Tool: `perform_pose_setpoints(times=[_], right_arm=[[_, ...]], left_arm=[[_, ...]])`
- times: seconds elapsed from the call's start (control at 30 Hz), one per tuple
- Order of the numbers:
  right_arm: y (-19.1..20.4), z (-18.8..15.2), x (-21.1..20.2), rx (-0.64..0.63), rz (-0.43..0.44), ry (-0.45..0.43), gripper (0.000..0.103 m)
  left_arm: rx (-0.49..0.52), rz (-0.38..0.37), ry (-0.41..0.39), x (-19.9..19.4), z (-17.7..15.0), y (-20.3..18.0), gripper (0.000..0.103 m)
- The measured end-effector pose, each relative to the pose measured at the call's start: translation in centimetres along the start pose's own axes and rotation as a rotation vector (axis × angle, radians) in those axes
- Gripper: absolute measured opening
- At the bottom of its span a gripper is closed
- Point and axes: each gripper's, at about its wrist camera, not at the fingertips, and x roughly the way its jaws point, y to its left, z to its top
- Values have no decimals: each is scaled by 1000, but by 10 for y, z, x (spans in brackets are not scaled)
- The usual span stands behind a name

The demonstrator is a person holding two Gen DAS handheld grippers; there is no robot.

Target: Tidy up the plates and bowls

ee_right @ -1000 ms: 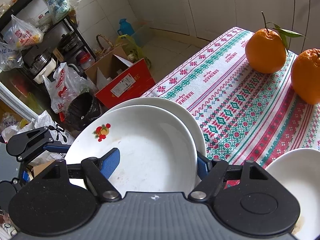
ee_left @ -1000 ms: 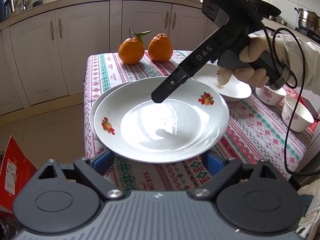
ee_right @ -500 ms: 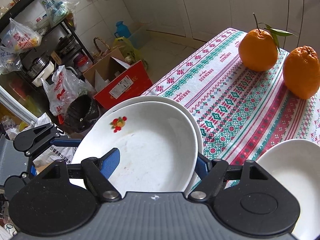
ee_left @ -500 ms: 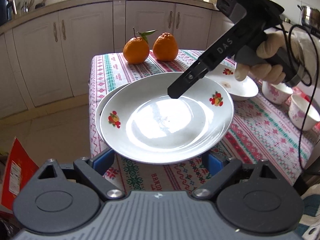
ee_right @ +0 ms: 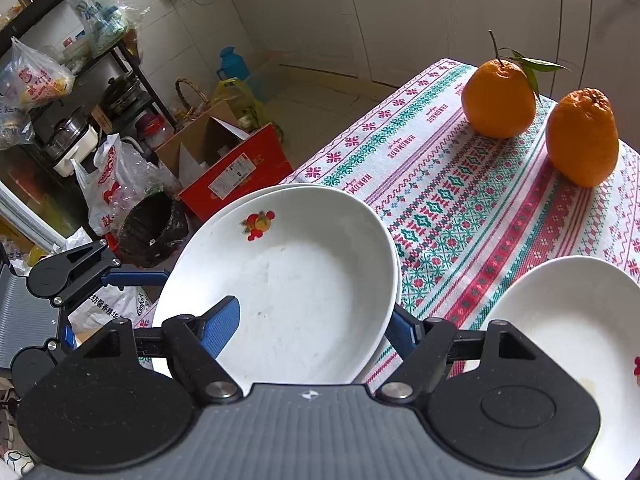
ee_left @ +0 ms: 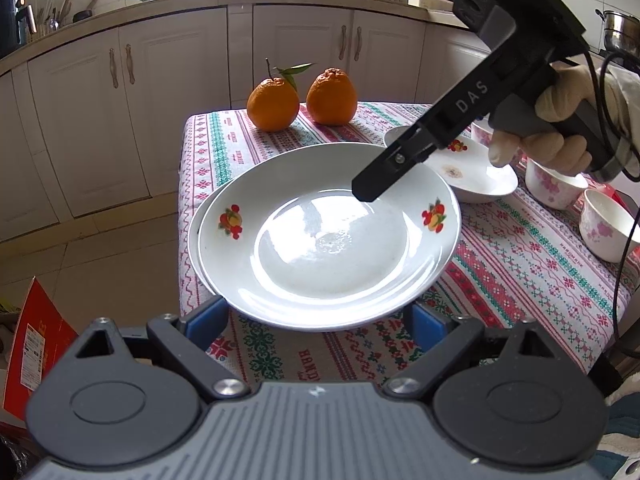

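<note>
The right hand-held gripper (ee_right: 312, 322), gripped by a gloved hand (ee_left: 560, 136), slants down over the plate (ee_left: 328, 236), fingers apart astride its rim, one inside. The left hand-held gripper (ee_left: 320, 320) is likewise spread at the near rim. The round plate lies tilted on a second plate (ee_right: 280, 190) at the counter (ee_left: 520, 264) corner. Only the left view shows the cups (ee_left: 608, 228); only the right, the floor clutter.

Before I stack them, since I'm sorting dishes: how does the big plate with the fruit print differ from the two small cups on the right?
The top plate is wide and shallow; the cups are small and deep. The plate bears fruit motifs and the cups pink flowers. The plate rests on another plate; each cup stands alone on the tablecloth. All are white.
</note>
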Motion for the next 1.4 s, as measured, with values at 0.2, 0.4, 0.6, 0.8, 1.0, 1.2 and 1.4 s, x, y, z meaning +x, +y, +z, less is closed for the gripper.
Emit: perform_pose_setpoints(times=[0.2,0.4,0.6,0.8,1.0,1.2,1.4], right_arm=[[3,-7,0,10,-24,-7,82],[3,-13,-2,22,-47,-8,82],[5,-20,-6,16,-52,-31,86],[22,-34,-24,-24,-106,-101,102],[40,-58,-45,-34,-209,-192,103],[50,-94,-67,-22,-310,-280,103],[46,-127,-84,60,-428,-351,103]], left_arm=[[2,8,-4,-1,-1,-2,94],[14,15,-1,0,-1,-4,94],[-5,30,-25,-4,0,-2,94],[25,58,-73,-16,3,-11,99],[56,61,-107,-25,4,-31,100],[72,37,-132,-37,3,-54,100],[79,6,-129,-41,4,-68,100]])
